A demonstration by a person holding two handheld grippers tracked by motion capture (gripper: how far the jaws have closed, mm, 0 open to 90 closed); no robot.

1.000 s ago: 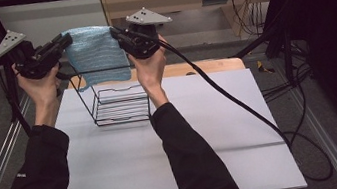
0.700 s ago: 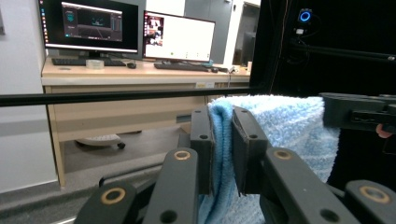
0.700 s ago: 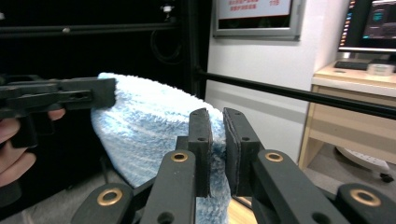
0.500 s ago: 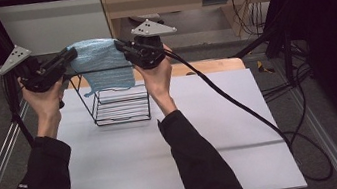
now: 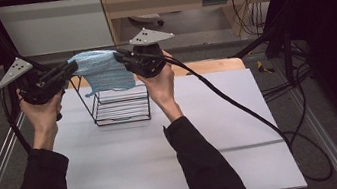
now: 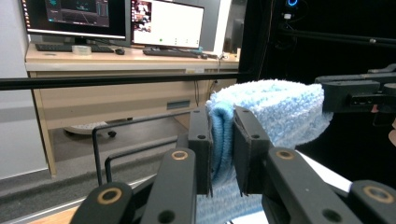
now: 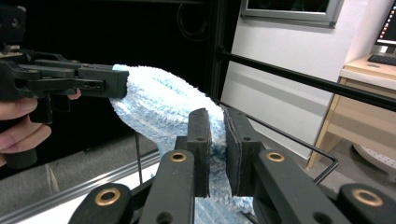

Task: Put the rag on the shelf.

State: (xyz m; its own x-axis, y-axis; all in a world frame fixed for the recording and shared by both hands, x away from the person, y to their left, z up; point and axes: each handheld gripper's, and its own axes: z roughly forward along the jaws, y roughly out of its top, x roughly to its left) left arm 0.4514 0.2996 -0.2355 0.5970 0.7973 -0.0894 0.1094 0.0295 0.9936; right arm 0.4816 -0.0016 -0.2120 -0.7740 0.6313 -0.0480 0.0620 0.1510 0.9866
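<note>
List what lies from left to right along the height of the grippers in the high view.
left gripper → blue towel, stretched between both grippers above the wire basket → right gripper → black cable trailing off to the right.

So the wire basket (image 5: pixel 121 104) sits on the table (image 5: pixel 203 135) toward its far left corner. The towel (image 5: pixel 102 71) hangs right above the basket, stretched between the left gripper (image 5: pixel 70 68) and the right gripper (image 5: pixel 120 57), each clamping one end. Right gripper's cable (image 5: pixel 239 106) trails across the table to its right edge.
</note>
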